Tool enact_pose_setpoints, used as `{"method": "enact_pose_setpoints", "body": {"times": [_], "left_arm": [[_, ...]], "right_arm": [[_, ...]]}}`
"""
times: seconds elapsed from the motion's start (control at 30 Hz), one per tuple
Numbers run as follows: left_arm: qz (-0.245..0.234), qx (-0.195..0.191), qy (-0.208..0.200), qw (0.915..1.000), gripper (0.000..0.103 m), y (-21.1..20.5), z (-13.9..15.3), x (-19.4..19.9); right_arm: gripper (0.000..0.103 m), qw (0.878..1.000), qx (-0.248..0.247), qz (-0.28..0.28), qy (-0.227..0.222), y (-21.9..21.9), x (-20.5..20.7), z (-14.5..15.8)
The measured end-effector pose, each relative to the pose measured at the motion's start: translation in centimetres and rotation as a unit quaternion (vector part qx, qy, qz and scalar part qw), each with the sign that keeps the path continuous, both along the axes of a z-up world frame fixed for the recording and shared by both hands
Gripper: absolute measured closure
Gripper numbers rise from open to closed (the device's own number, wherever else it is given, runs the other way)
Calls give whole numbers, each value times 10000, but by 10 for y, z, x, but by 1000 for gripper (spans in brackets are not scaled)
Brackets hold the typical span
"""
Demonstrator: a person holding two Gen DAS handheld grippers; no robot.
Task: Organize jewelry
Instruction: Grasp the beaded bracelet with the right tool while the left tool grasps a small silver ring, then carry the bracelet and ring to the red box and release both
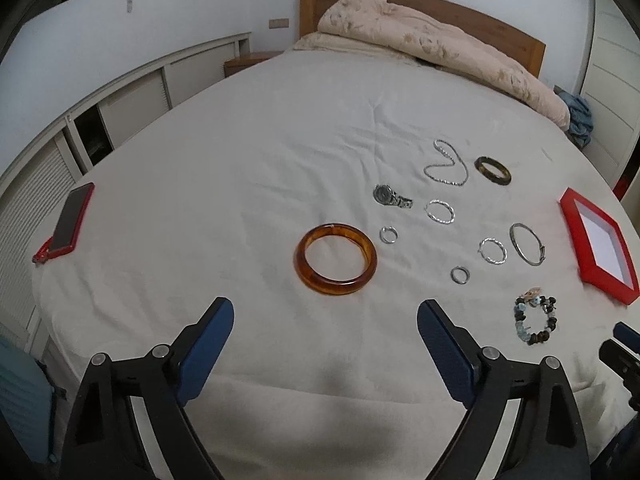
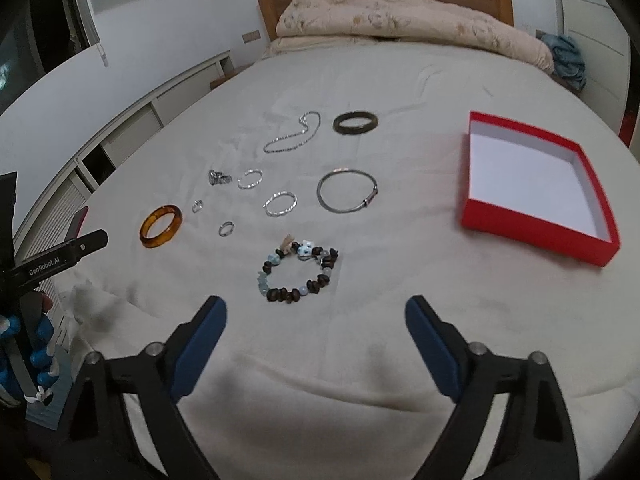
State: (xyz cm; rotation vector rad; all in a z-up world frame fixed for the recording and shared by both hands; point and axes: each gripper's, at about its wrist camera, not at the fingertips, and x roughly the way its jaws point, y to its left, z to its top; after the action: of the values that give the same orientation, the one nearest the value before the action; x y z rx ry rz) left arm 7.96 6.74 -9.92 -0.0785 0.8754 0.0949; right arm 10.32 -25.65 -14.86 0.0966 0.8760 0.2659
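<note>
Jewelry lies spread on a white bed sheet (image 1: pixel 240 160). An amber bangle (image 1: pixel 336 258) (image 2: pixel 161 226) lies just ahead of my open, empty left gripper (image 1: pixel 325 312). A beaded bracelet (image 2: pixel 298 274) (image 1: pixel 536 320) lies just ahead of my open, empty right gripper (image 2: pixel 316 310). Farther off lie a watch (image 1: pixel 390 196), a silver chain (image 1: pixel 446 164) (image 2: pixel 294 134), a dark bangle (image 1: pixel 493 170) (image 2: pixel 355 122), a thin silver bangle (image 2: pixel 347 191) (image 1: pixel 527 244), and several silver hoops and rings (image 1: pixel 440 211) (image 2: pixel 280 203). An empty red box (image 2: pixel 536 184) (image 1: pixel 596 250) with a white inside sits to the right.
A phone in a red case (image 1: pixel 70 222) lies at the bed's left edge. A rolled beige quilt (image 1: pixel 432 44) and wooden headboard (image 1: pixel 500 20) are at the far end. Low white cabinets (image 1: pixel 120 100) run along the left wall. Blue cloth (image 2: pixel 566 60) lies at the far right.
</note>
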Motion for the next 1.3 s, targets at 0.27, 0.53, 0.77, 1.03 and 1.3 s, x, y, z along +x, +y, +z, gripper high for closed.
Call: {"method": "enact_pose_setpoints", "body": {"times": [0.27,0.53,0.77,1.03,1.3], "left_arm": [[-377,-165,291,9987,28,-24,-21,16],[-893,-496,389,9940,39,-52,-30,38],[-1331,-538,675,9873,52,-82,-52,76],[-1520,-390,1040,9821,83,-99,-66,92],[-1441,-324,1040,9835,83,-102,-59,91]], "right_arm": [[55,9991,203,52,365,-2,24,-24],[65,9973,419,154,582,3,52,-42],[72,9968,212,344,696,13,68,-61],[93,9964,3,449,721,13,81,-66],[93,9966,-30,491,657,9,78,-56]]}}
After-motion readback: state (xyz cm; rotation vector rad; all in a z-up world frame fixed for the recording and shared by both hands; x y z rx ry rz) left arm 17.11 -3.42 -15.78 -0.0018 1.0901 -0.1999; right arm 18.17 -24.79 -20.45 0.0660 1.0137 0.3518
